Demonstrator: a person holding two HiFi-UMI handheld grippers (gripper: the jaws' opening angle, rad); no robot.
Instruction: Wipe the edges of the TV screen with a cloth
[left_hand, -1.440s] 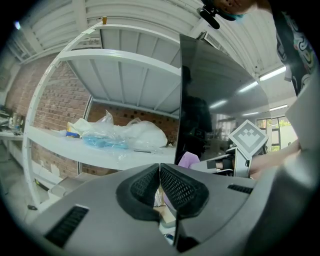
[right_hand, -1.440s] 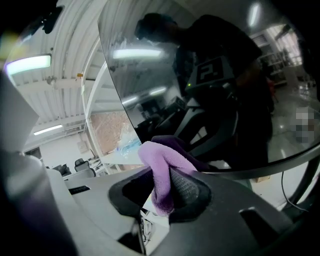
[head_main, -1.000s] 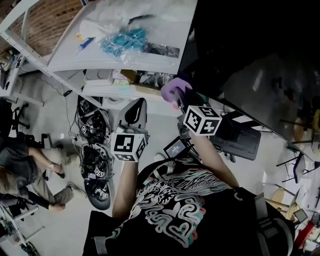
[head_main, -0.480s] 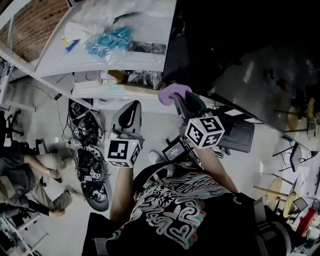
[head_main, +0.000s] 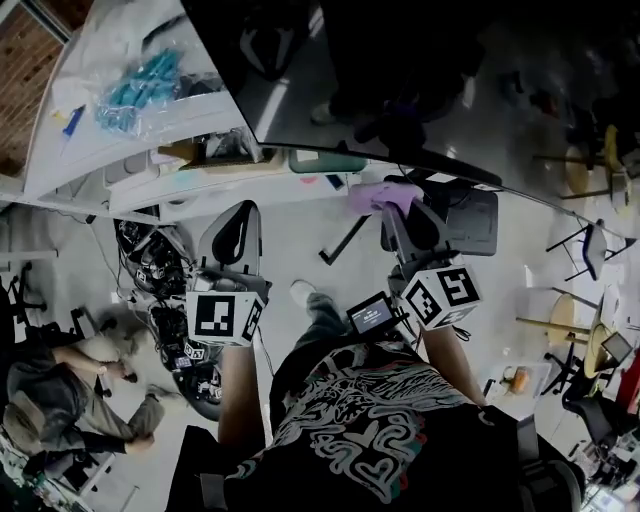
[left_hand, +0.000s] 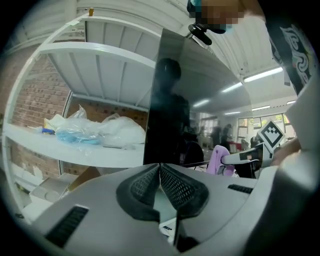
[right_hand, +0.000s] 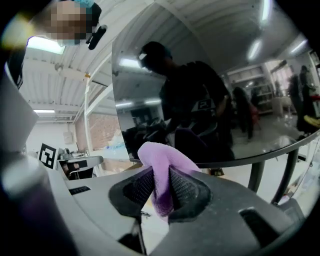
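Note:
The dark TV screen (head_main: 420, 80) fills the top of the head view, and its lower edge slants down to the right. A purple cloth (head_main: 385, 195) sits just under that edge, with my right gripper (head_main: 396, 206) shut on it. In the right gripper view the cloth (right_hand: 162, 160) bulges up between the pads, close below the reflective TV screen (right_hand: 210, 90). My left gripper (head_main: 232, 225) is shut on nothing, lower left of the screen's corner. The left gripper view has its pads (left_hand: 160, 167) meeting at the tips, with the TV screen (left_hand: 200, 100) and the cloth (left_hand: 218, 157) ahead.
A white shelf (head_main: 70, 130) holding blue and clear plastic bags (head_main: 135, 85) stands left of the TV. Tangled cables and gear (head_main: 160, 280) lie on the floor below it. A person (head_main: 60, 390) sits at lower left. A TV stand leg (head_main: 345, 235) and a black case (head_main: 470, 220) are beneath the screen.
The right gripper with the cloth has gone from the screen's lower left corner rightward along the bottom edge. The head view has swung, so more of the screen shows. The left gripper stays shut and low.

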